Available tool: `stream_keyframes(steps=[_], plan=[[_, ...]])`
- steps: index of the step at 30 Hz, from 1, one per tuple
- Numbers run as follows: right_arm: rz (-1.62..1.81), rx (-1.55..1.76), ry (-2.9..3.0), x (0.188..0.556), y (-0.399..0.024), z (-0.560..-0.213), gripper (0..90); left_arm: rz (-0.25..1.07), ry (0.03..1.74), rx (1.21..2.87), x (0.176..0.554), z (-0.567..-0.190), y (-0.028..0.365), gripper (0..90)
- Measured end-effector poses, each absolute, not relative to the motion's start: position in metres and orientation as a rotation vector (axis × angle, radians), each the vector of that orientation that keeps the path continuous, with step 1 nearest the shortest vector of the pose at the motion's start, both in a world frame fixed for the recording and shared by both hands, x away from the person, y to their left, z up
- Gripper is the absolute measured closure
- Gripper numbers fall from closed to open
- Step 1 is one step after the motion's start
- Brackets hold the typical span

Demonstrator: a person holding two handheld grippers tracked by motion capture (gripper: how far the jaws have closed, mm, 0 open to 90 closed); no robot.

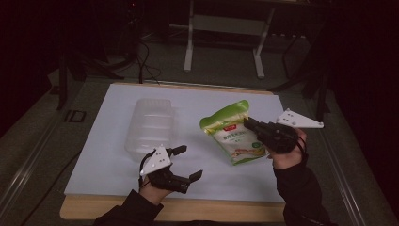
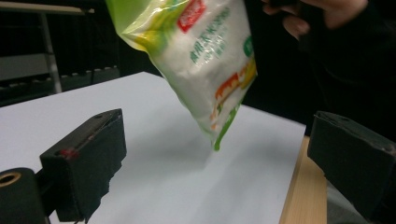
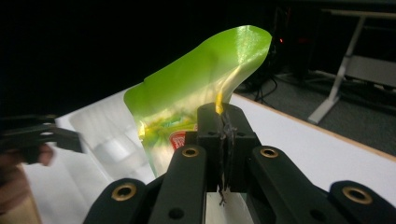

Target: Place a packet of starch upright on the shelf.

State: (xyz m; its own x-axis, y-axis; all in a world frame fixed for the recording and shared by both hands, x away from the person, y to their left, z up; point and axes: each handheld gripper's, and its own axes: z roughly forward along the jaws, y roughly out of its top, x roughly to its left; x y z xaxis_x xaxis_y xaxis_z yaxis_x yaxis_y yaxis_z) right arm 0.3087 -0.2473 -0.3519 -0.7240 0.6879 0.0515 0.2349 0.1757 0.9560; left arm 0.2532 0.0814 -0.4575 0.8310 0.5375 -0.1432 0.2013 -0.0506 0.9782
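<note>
While the right hand-held gripper pinches the green top edge of a bag with its jaws shut tight on the film, the bag hangs off the worktop, tilted, with its sealed green top toward 12 o'clock and its white, filled bottom swinging toward 6 o'clock in the high view. From the right gripper view, the two black jaws meet flat against each other with the bag's edge caught between them, and the green flap rises above them toward 1 o'clock. The left hand-held gripper sits at about 8 o'clock from the bag, well apart from it, with its jaws spread wide and nothing between them; in the left gripper view the bag dangles above the white sheet between those two open jaws without touching either. A clear plastic container lies on the worktop at 9 o'clock from the bag, just beyond the left hand-held gripper.
</note>
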Motion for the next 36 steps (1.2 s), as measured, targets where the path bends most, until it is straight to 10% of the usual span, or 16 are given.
stream_keyframes(steps=[13, 23, 31, 36], plan=[[1.631, 0.763, 2.09, 0.289, -0.233, -0.339, 87.7, 0.284, 0.584, 1.642, 0.289, -0.438, 0.053, 6.1], [1.61, 0.739, 2.115, 0.287, -0.226, -0.344, 87.7, 0.313, 0.542, 1.648, 0.294, -0.424, 0.042, 35.8], [1.589, 0.73, 2.131, 0.286, -0.224, -0.345, 87.7, 0.267, 0.548, 1.698, 0.3, -0.418, 0.033, 79.2], [1.611, 0.758, 2.123, 0.288, -0.23, -0.348, 87.7, 0.268, 0.517, 1.736, 0.304, -0.41, 0.032, 84.2]])
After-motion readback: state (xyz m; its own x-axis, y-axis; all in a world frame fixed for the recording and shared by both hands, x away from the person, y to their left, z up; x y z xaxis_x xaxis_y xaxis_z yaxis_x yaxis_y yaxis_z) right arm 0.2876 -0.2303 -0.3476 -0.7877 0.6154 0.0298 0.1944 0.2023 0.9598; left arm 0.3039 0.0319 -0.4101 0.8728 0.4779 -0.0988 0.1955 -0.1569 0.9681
